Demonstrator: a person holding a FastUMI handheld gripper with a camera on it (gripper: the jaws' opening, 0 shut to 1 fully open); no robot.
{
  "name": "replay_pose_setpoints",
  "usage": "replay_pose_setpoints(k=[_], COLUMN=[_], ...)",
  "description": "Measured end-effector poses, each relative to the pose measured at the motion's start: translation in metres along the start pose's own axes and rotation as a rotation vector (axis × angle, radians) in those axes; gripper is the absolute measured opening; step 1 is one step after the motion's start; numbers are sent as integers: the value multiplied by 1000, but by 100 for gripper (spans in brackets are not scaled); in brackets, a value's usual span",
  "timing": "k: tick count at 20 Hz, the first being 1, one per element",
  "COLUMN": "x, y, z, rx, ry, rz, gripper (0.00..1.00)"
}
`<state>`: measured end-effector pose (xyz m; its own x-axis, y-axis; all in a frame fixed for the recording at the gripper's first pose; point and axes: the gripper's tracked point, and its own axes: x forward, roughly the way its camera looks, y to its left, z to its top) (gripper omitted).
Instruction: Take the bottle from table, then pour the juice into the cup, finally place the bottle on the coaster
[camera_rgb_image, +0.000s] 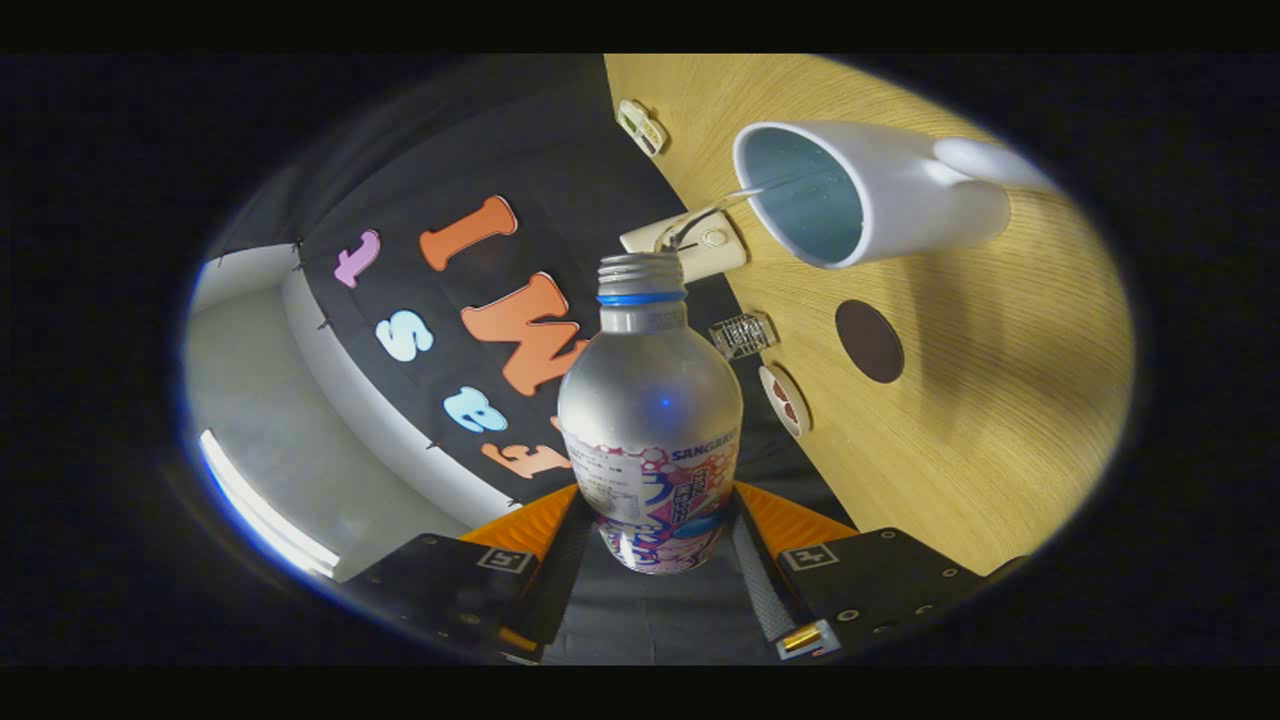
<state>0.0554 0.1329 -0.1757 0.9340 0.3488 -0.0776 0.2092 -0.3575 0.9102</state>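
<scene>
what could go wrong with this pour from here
1. The claw grips the bottle low on its label, so the tilted bottle might slip or twist.
2. The bottle's uncapped mouth sits short of the cup, so juice could land on the table.

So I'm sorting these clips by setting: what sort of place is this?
Probably a staged recording booth rather than a real kitchen: a black cloth wall backs a pale wooden table holding a white ceramic cup and round dark brown coaster. The gripper is shut on a silver metal bottle.
</scene>
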Motion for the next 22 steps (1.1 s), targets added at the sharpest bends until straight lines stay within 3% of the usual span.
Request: replay_pose_setpoints(k=[22], x=[8], y=[19], z=[-1], rx=[55], ry=[-33], rz=[90], gripper=[75])
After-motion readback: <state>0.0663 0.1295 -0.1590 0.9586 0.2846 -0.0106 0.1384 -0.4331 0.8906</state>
